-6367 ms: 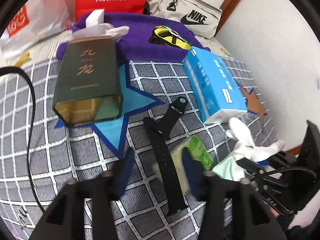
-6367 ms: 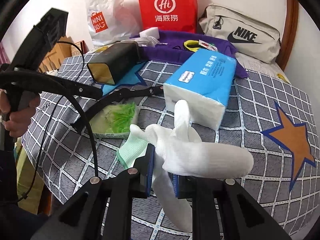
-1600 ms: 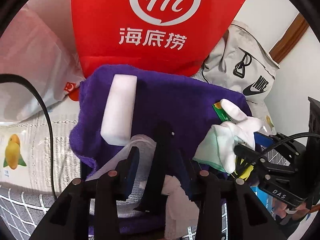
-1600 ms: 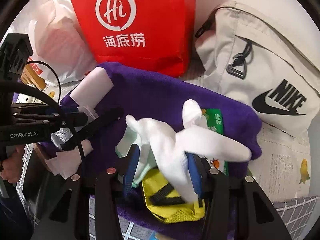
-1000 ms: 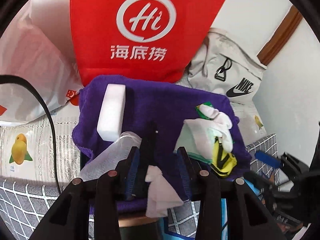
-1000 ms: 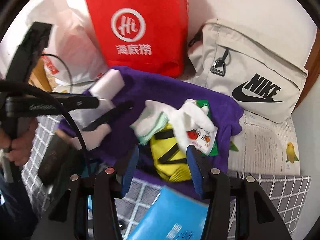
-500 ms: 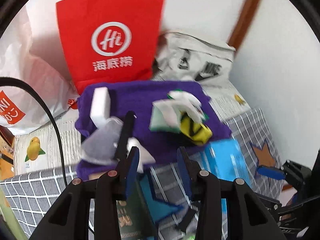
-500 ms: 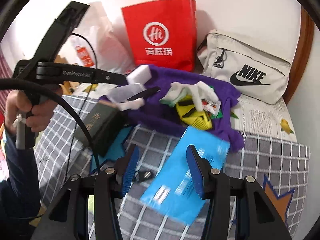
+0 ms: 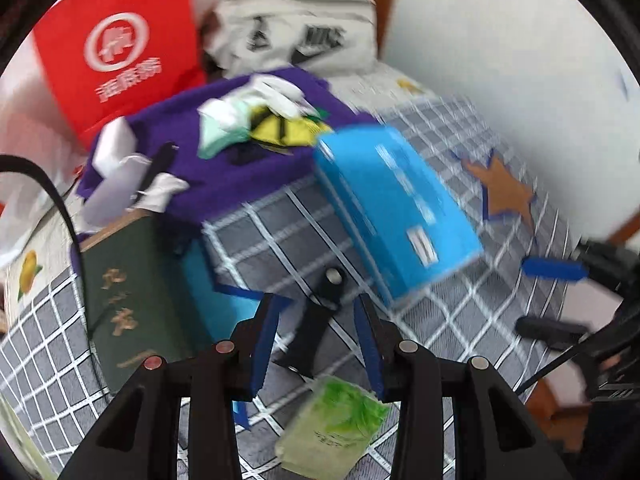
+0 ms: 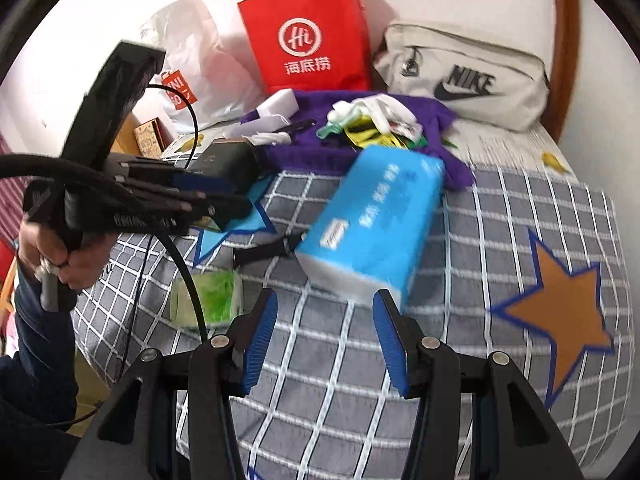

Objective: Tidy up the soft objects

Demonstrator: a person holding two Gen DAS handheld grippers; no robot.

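My left gripper [image 9: 316,340] is open and hangs over a black strap piece [image 9: 318,316] that lies on the checked bedspread; its pads do not touch the strap. My right gripper [image 10: 322,336] is open and empty, just in front of the blue tissue pack [image 10: 376,224]. On the purple towel [image 10: 360,152] at the back lie the white gloves [image 10: 376,108], a yellow pouch [image 9: 280,130], a white sponge [image 9: 114,144], a crumpled plastic bag and another black strap [image 9: 158,168]. A green tissue packet [image 9: 336,428] lies near the bed's front edge.
A dark green box [image 9: 120,292] lies left of the strap. A red paper bag [image 10: 308,36], a beige Nike bag [image 10: 460,76] and a white shopping bag [image 10: 192,68] stand along the wall. A hand [image 10: 60,256] holds the left gripper.
Both grippers have drawn back from the purple towel toward the front of the bed. The gloves and one strap stay on the towel. The left view has rolled.
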